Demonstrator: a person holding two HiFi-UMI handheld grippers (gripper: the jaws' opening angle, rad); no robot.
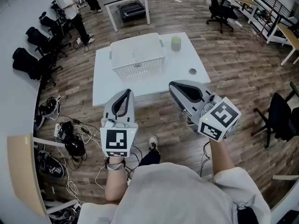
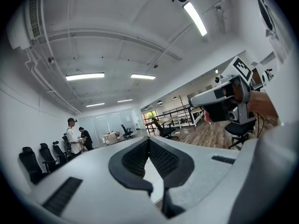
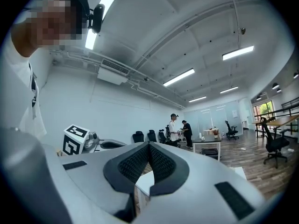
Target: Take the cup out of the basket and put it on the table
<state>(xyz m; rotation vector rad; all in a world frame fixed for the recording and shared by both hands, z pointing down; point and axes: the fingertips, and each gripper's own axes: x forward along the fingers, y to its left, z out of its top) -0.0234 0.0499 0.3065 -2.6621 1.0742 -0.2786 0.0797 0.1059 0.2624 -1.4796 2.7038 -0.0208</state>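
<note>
Office chair (image 1: 218, 7), floor cables (image 1: 86, 133), standing person (image 1: 70, 9)

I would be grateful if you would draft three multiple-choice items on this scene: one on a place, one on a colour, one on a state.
1. Where does the cup stand?
A. on the table, beside the basket
B. inside the basket
C. on a shelf

2. What colour is the basket?
A. red
B. white
C. black

3. How do the left hand-held gripper's jaws stand?
A. closed on the cup
B. wide apart
C. together, on nothing

Key:
1. A: the head view shows it on the tabletop outside the basket.
2. B: its mesh walls are white.
3. C: the left gripper view shows the tips meeting.
</note>
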